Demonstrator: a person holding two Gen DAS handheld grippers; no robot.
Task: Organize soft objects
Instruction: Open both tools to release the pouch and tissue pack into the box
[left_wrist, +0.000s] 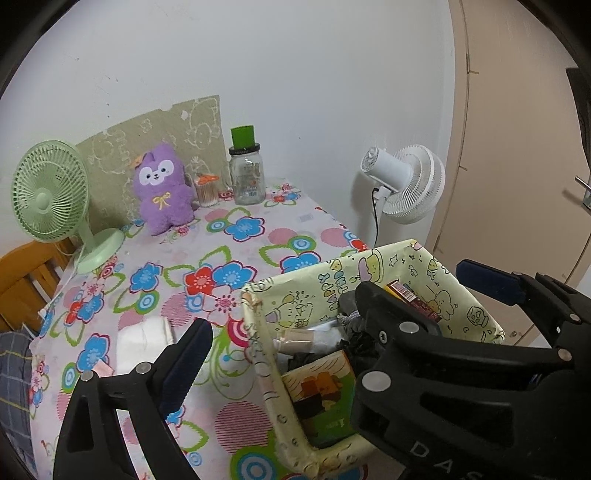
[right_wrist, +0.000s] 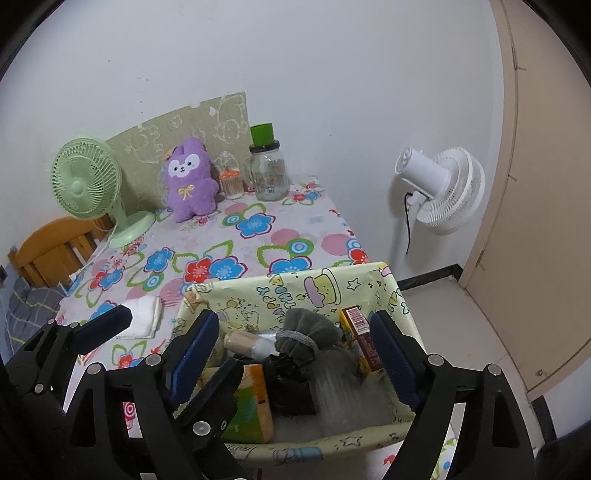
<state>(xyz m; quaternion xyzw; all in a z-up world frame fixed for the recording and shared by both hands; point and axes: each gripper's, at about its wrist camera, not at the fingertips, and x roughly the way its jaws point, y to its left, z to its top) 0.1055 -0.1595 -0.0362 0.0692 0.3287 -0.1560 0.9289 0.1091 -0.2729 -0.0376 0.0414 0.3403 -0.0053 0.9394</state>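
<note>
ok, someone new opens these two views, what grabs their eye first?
Probably the purple plush sitting upright at the table's far edge, between the green fan and a glass jar. Next, the loud floral tablecloth under everything. Up close, the yellow cartoon-print bin crammed with a grey pouch and boxes, both grippers' fingers open over it.

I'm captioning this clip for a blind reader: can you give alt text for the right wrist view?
The open right gripper hovers, holding nothing, over a yellow cartoon-print storage box that contains a grey drawstring pouch, cartons and a black bundle. Behind it on the floral tablecloth sit a purple plush toy, a green desk fan and a glass jar.
</note>
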